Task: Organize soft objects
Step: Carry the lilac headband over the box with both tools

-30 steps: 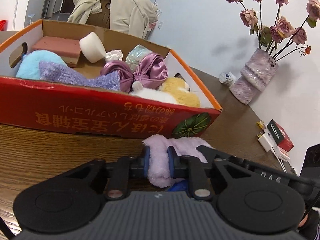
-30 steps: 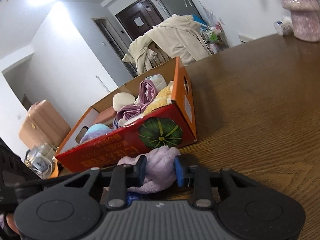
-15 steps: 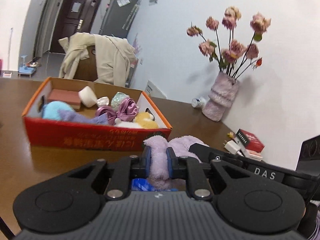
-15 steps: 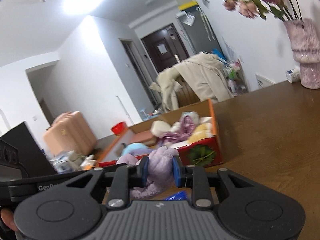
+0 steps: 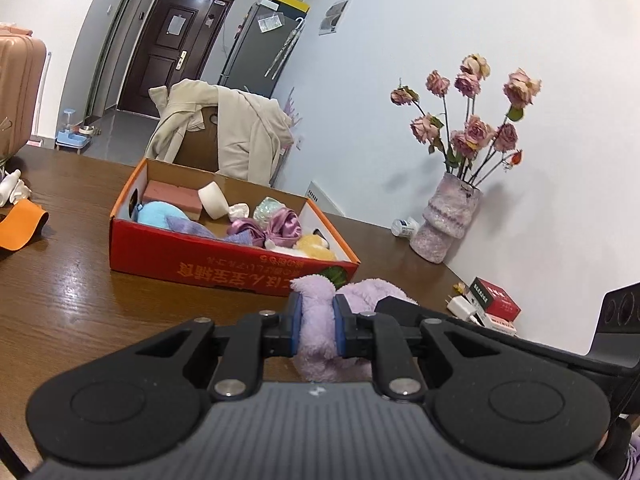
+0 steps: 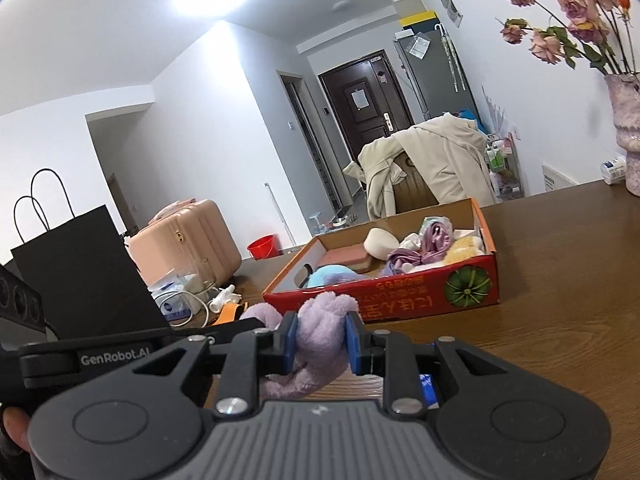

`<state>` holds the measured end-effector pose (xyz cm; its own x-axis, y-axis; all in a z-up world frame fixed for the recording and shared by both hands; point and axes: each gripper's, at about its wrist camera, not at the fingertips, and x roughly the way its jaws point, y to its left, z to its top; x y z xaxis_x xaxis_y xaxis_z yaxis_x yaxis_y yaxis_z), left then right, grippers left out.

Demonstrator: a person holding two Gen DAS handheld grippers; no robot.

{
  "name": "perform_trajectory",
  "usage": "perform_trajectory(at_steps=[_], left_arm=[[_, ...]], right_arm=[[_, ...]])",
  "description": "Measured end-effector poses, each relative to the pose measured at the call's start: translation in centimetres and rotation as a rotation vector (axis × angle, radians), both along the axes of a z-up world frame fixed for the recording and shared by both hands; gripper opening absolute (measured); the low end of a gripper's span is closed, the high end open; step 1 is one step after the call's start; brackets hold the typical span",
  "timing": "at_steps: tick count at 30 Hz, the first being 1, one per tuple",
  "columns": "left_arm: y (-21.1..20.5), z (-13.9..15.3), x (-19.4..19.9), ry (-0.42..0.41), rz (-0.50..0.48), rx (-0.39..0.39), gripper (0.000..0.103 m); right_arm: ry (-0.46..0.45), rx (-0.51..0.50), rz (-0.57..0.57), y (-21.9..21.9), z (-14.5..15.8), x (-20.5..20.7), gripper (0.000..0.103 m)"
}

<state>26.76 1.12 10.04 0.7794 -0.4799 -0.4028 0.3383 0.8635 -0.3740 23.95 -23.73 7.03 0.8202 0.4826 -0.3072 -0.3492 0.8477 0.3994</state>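
Both grippers are shut on one fluffy lilac cloth (image 5: 316, 332), held above the wooden table in front of the red cardboard box (image 5: 224, 266). My left gripper (image 5: 316, 322) pinches one fold; my right gripper (image 6: 320, 340) pinches another part of the lilac cloth (image 6: 320, 334). The box (image 6: 400, 306) holds a light-blue plush (image 5: 160, 214), a pink sponge block (image 5: 172, 194), a white foam cup (image 5: 212, 200), a purple satin scrunchie (image 5: 276, 226) and a yellow plush (image 5: 316, 250).
A vase of dried roses (image 5: 448, 216) and a small bottle (image 5: 404, 226) stand at the wall. A red pack and charger (image 5: 488, 300) lie right. An orange pouch (image 5: 20, 226) lies left. A black paper bag (image 6: 80, 272) and a coat-draped chair (image 5: 224, 140) stand nearby.
Both grippers have lifted and pulled back from the box with the lilac cloth still held; the box now looks smaller and farther away.
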Motion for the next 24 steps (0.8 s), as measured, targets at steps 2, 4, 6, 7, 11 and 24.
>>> perform_trajectory(at_steps=[2, 4, 6, 7, 11, 24], left_arm=[[0.4, 0.5, 1.7, 0.001, -0.010, -0.005, 0.017], [0.6, 1.4, 4.4, -0.009, -0.015, 0.001, 0.017], [0.9, 2.4, 7.3, -0.014, -0.019, -0.003, 0.017], [1.1, 2.8, 9.2, -0.010, -0.019, -0.008, 0.017], [2.1, 3.2, 16.4, 0.033, -0.005, -0.032, 0.017], [1.6, -5.5, 33.1, 0.291, 0.119, 0.067, 0.011]], right_arm=[[0.000, -0.014, 0.006, 0.6, 0.1, 0.8, 0.024], [-0.004, -0.034, 0.006, 1.2, 0.6, 2.2, 0.024], [-0.026, -0.054, 0.014, 1.9, 1.7, 4.2, 0.024], [-0.040, -0.059, 0.020, 2.3, 2.5, 5.7, 0.024], [-0.026, -0.058, 0.045, 3.0, 4.4, 12.8, 0.024], [0.232, -0.234, 0.048, 7.7, -2.4, 34.6, 0.026]])
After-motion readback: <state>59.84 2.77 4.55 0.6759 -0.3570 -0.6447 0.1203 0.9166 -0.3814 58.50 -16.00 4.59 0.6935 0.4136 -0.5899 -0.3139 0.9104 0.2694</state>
